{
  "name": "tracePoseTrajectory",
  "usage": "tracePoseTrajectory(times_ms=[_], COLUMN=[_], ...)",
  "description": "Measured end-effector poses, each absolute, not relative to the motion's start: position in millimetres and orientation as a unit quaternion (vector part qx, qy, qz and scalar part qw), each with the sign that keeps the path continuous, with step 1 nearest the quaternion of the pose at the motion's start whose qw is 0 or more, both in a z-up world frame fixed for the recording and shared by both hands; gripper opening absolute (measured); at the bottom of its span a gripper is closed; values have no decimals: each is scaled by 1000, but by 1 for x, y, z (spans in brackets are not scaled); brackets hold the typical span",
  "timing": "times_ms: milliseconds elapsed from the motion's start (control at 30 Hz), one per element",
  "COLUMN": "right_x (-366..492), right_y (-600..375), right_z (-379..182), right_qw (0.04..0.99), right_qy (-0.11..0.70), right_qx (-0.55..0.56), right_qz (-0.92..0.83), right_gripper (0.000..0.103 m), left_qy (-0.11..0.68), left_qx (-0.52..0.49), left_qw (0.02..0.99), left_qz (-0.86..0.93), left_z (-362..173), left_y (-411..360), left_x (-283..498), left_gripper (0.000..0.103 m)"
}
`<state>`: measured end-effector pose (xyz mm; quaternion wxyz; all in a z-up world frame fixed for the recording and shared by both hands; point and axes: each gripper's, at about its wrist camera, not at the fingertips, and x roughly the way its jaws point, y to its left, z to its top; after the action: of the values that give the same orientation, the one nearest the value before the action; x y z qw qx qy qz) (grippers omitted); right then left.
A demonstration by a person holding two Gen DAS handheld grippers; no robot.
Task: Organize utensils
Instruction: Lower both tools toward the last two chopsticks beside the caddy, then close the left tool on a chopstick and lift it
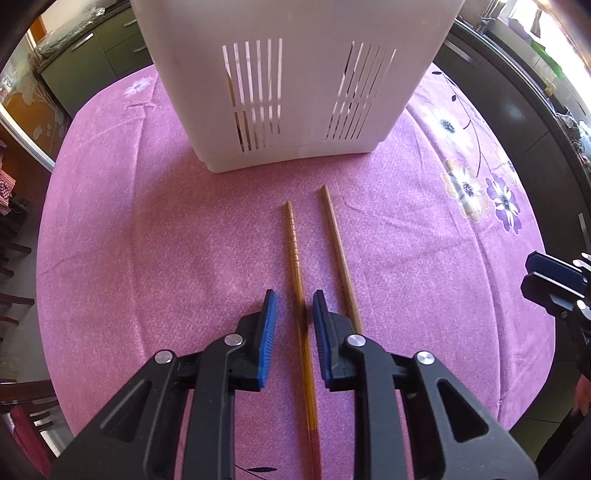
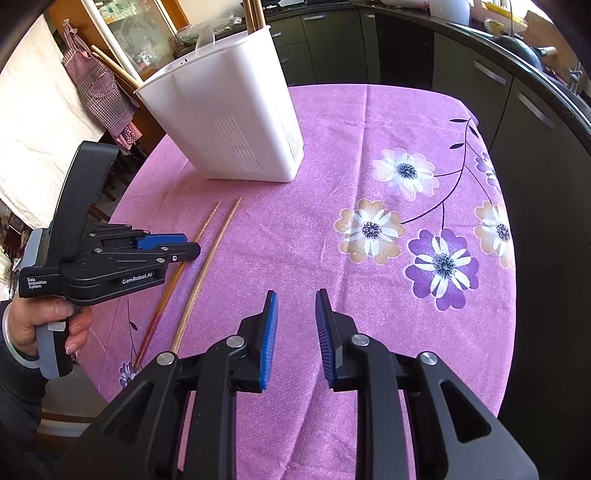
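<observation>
Left gripper [image 1: 294,308] was hovering low over the table, fingers spread apart, nothing gripped. The ridged chopstick [image 1: 295,258] ran straight up the gap between the two blue pads [image 1: 268,332], neither pad touching it as far as the left wrist view showed. From the right wrist view the same gripper [image 2: 184,249] sat above that chopstick's middle, held by the person's left hand [image 2: 40,325].

Plain chopstick [image 1: 338,251] lay just right of the ridged one, roughly parallel, tips slightly splayed, the two apart along their whole visible length. Both were flat on the pink floral tablecloth [image 1: 147,240], narrow tips pointing toward the white slotted utensil holder [image 1: 295,92]. Holder stood upright near the far edge of the table, close to the chopstick tips but not touching them. In the right wrist view a few wooden sticks [image 2: 253,14] poked out of its top, plus a pale utensil handle; which compartment, can't tell.

Right gripper [image 2: 295,314] was off to the right, well apart from the chopsticks [image 2: 199,266], fingers released and empty, over bare cloth near the flower print [image 2: 441,264]. Only its tip [image 1: 554,284] showed at the edge of the left wrist view.

Dark kitchen cabinets [image 2: 517,122] ringed the table behind
</observation>
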<state>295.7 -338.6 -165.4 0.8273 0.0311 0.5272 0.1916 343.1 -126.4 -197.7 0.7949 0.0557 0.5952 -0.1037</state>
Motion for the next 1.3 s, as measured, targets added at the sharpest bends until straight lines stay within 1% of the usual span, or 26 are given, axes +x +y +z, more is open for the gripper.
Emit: tracePoseTrajectory(times_ms=[200, 467, 600, 800, 867, 900, 933, 1133, 1300], right_x=[297, 296, 292, 289, 289, 290, 290, 303, 325], right_y=[-339, -339, -338, -331, -328, -326, -323, -304, -274], right_z=[-169, -164, -158, -150, -150, -150, -151, -163, -174], right_qw=[825, 827, 830, 830, 829, 829, 828, 815, 803], right_qy=[530, 529, 524, 524, 525, 527, 529, 550, 568], right_qx=[32, 31, 28, 21, 16, 13, 9, -5, -13], right_qz=[191, 187, 187, 189, 190, 189, 188, 181, 183], right_gripper=[21, 22, 22, 22, 28, 33, 34, 34, 34], left_qy=[588, 581, 565, 526, 512, 505, 497, 447, 422], left_qx=[71, 59, 48, 32, 29, 27, 25, 24, 32], left_qw=[800, 805, 818, 844, 852, 856, 860, 886, 898], left_qz=[-100, -101, -100, -102, -106, -108, -110, -120, -124], left_z=[-200, -195, -172, -122, -108, -103, -96, -68, -58], left_y=[-131, -122, -104, -78, -72, -70, -67, -52, -49], left_x=[343, 335, 327, 305, 294, 289, 282, 241, 219], left_gripper=[8, 6, 6, 6, 6, 6, 6, 6, 6])
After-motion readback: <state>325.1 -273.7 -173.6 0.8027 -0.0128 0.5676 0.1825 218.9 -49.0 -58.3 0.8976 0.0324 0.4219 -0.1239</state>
